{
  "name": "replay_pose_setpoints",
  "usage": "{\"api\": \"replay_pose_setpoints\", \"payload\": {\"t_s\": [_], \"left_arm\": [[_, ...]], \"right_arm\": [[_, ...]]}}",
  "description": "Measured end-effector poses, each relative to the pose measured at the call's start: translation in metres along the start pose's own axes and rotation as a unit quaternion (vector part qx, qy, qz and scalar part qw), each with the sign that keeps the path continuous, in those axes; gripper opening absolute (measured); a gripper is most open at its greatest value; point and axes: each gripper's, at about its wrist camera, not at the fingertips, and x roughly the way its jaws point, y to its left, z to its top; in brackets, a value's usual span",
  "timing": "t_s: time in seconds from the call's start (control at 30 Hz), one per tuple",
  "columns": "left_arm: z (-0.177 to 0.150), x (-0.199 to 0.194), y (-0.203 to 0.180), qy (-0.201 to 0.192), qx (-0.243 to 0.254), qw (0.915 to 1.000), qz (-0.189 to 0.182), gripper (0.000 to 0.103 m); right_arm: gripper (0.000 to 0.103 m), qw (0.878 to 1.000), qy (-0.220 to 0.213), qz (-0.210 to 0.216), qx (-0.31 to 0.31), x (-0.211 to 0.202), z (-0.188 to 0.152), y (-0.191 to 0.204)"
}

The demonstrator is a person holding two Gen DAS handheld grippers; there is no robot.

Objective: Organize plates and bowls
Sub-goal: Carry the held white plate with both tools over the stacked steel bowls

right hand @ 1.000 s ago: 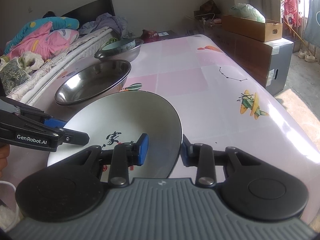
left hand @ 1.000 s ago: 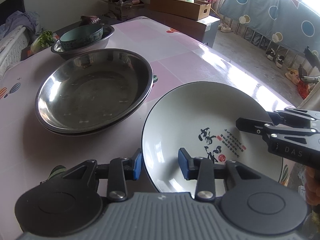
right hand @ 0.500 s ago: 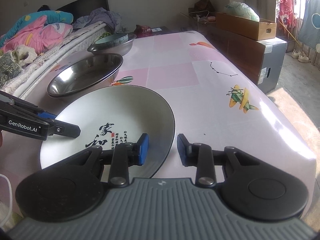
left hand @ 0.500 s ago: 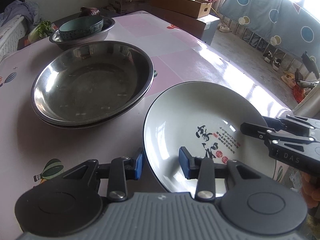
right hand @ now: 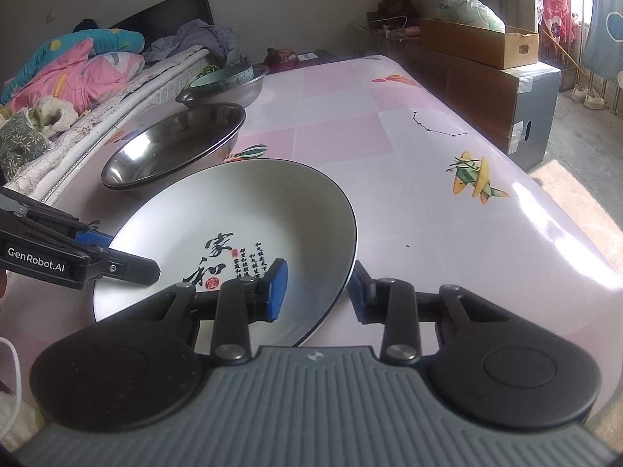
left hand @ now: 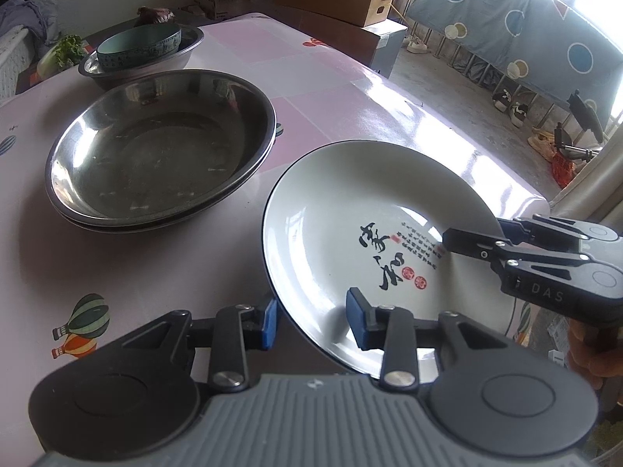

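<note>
Plate point(left hand: 362, 210) nearest on table point(left hand: 350, 89), left gripper point(left hand: 311, 321) straddling its near-left rim, right gripper point(right hand: 317, 288) straddling the opposite rim; stacked steel basins point(left hand: 155, 148) behind-left, then a bowl point(left hand: 138, 44) inside another basin point(left hand: 183, 54) farther back.

A big table point(right hand: 389, 148) has a shiny pink cloth with little cartoon pictures. On it sit stacked metal pans point(left hand: 155, 148), and farther back a metal bowl point(left hand: 183, 54) with a green bowl point(left hand: 140, 44) inside.
</note>
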Motion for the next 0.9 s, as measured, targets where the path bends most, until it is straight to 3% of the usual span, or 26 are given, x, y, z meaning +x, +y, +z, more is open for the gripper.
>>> {"api": "replay_pose_setpoints", "payload": {"t_s": [0.3, 0.9], "left_arm": [[0.005, 0.005, -0.01, 0.002, 0.031, 0.9994, 0.018, 0.048], [0.006, 0.003, -0.015, -0.003, 0.025, 0.9992, 0.033, 0.047]], "right_arm": [[0.035, 1.0, -0.009, -0.002, -0.007, -0.001, -0.004, 0.003], [0.037, 0.999, -0.012, -0.023, -0.018, -0.002, -0.001, 0.009]]}}
